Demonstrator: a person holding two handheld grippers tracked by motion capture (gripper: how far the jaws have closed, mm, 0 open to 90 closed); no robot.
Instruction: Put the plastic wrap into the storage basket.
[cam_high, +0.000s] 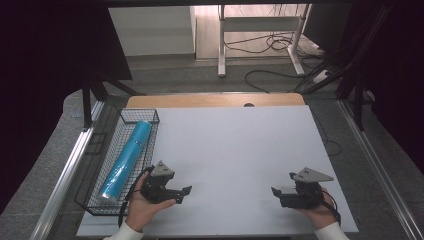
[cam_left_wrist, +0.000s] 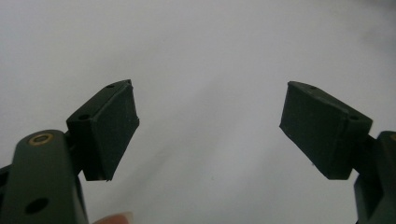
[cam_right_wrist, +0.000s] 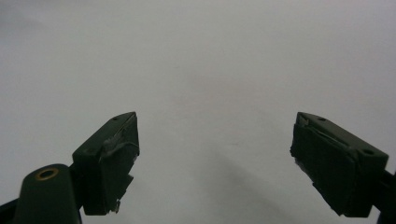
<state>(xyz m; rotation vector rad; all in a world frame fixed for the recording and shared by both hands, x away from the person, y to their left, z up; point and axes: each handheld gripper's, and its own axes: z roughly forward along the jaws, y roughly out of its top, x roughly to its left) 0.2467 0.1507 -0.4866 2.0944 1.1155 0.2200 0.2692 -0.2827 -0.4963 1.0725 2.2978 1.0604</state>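
My left gripper (cam_high: 184, 194) rests low on the white table sheet (cam_high: 235, 150) near its front left, held in a hand, open and holding nothing. In the left gripper view its two black pads (cam_left_wrist: 109, 126) stand wide apart over bare white surface. My right gripper (cam_high: 276, 194) sits near the front right of the sheet, also open and empty. Its pads (cam_right_wrist: 114, 154) are spread wide in the right gripper view. A blue roll (cam_high: 126, 160) lies lengthwise in a black wire basket (cam_high: 140, 116) at the sheet's left edge, just left of my left gripper.
The wooden table edge (cam_high: 215, 100) shows beyond the white sheet. Metal rails run along both sides of the table. A white desk frame (cam_high: 260, 30) and loose cables (cam_high: 280, 75) lie on the floor behind. The sheet's middle lies between the two grippers.
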